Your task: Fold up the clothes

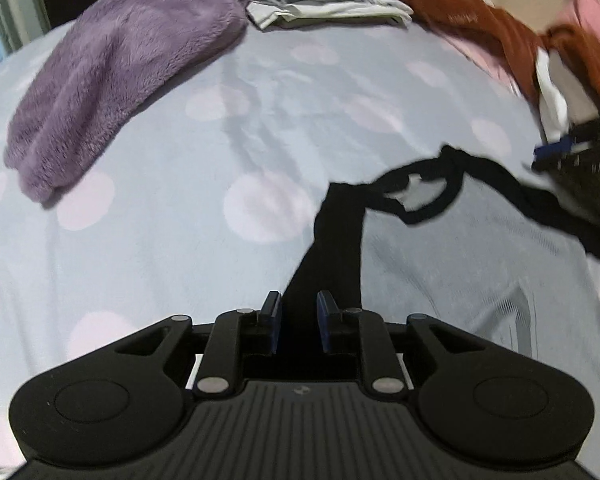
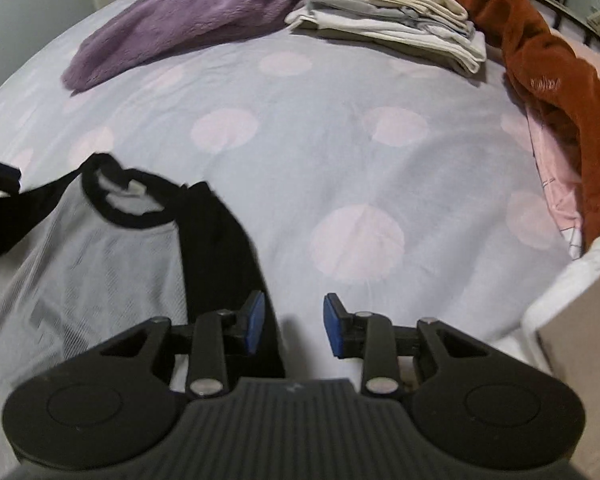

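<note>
A grey raglan shirt [image 2: 100, 264] with black sleeves and a black collar [image 1: 420, 196] lies across the dotted bedsheet [image 1: 220, 140]. In the left wrist view, my left gripper [image 1: 299, 314] is shut on one black sleeve [image 1: 332, 248], which fills the gap between its blue pads. My right gripper [image 2: 294, 328] stands open low over the sheet. The other black sleeve [image 2: 220, 240] runs under and beside its left finger [image 2: 254, 326], and nothing sits between the pads. The right gripper [image 1: 576, 152] also shows, blurred, at the left wrist view's right edge.
At the far side of the bed lie a purple fleece garment [image 2: 204, 12], a stack of folded white clothes [image 2: 392, 20] and a rust-brown garment [image 2: 548, 72] over pink fabric [image 2: 556, 184]. A pale box edge [image 2: 580, 320] stands close on the right.
</note>
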Motion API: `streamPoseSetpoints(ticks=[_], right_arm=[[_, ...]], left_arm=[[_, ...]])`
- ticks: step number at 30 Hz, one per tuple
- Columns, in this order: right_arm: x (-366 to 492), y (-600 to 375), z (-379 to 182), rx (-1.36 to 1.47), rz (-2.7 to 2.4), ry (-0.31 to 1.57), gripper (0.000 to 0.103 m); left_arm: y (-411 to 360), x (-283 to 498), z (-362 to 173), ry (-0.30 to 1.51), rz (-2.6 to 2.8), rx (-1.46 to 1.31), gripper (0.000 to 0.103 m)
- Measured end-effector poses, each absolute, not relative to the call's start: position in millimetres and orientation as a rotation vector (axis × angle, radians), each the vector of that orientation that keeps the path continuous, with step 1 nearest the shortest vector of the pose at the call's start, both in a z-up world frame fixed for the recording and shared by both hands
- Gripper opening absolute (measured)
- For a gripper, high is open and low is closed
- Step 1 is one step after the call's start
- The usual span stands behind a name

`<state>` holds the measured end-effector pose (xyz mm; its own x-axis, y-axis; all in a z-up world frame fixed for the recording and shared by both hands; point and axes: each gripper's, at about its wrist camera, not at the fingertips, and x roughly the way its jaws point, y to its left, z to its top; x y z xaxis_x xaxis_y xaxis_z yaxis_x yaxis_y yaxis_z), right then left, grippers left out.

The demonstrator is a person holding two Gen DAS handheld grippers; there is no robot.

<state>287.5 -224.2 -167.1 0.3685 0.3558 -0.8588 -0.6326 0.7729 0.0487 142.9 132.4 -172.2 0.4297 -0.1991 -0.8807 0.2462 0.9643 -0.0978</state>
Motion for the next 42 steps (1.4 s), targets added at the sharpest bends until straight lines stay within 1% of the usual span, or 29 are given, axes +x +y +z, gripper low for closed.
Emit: streamPoseSetpoints(ticks=[2, 6, 7, 8, 9, 14, 18, 28, 30, 32, 35, 36, 37, 39, 40, 41, 42], right_arm=[[286, -218, -174, -0.316, 0.678, 1.022, 0.032], [282, -211, -189, -0.338, 0.721, 1.049, 0.031], [283, -211, -192, -0.326, 0.716, 1.062, 0.027], [284, -211, -196, -0.318, 0.712, 1.072, 0.008], [283, -210, -195, -0.321, 0.715, 1.066, 0.003], [287, -217, -180, -0.300, 0.707, 0.994, 0.002], [295, -234, -167, -0.264, 0.633, 0.935, 0.001], [299, -249, -146, -0.184, 0.573, 0.789, 0.001], [300, -247, -150, -0.197, 0.567, 0.807, 0.001], [303, -243, -161, -0.234, 0.561, 0.883, 0.001], [298, -239, -175, -0.295, 0.551, 0.901, 0.003], [298, -237, -176, -0.314, 0.543, 0.902, 0.006], [298, -235, -178, -0.333, 0.534, 0.903, 0.008], [298, -234, -174, -0.324, 0.513, 0.868, 0.017], [298, -234, -169, -0.303, 0.501, 0.837, 0.031], [299, -234, -165, -0.278, 0.493, 0.810, 0.036], [301, -232, -162, -0.233, 0.509, 0.803, 0.036]], left_arm=[[129, 149, -179, 1.115, -0.304, 0.059, 0.017], [118, 155, -192, 1.155, -0.328, 0.150, 0.017], [120, 156, -193, 1.154, -0.323, 0.144, 0.016], [123, 158, -193, 1.150, -0.318, 0.130, 0.011], [125, 159, -193, 1.147, -0.314, 0.116, 0.000], [138, 166, -192, 1.129, -0.290, 0.044, 0.000], [154, 170, -192, 1.092, -0.253, -0.068, 0.000], [165, 168, -187, 0.971, -0.154, -0.099, 0.000], [162, 169, -192, 1.005, -0.151, -0.087, 0.000], [160, 170, -193, 1.027, -0.157, -0.087, 0.000], [156, 173, -192, 1.049, -0.166, -0.084, 0.001], [154, 175, -188, 1.037, -0.162, -0.067, 0.003], [152, 177, -183, 1.022, -0.157, -0.047, 0.010], [149, 183, -174, 0.991, -0.150, -0.029, 0.021], [149, 185, -170, 0.975, -0.149, -0.039, 0.022], [146, 189, -169, 0.969, -0.170, -0.049, 0.022], [142, 192, -169, 0.966, -0.197, -0.059, 0.022]])
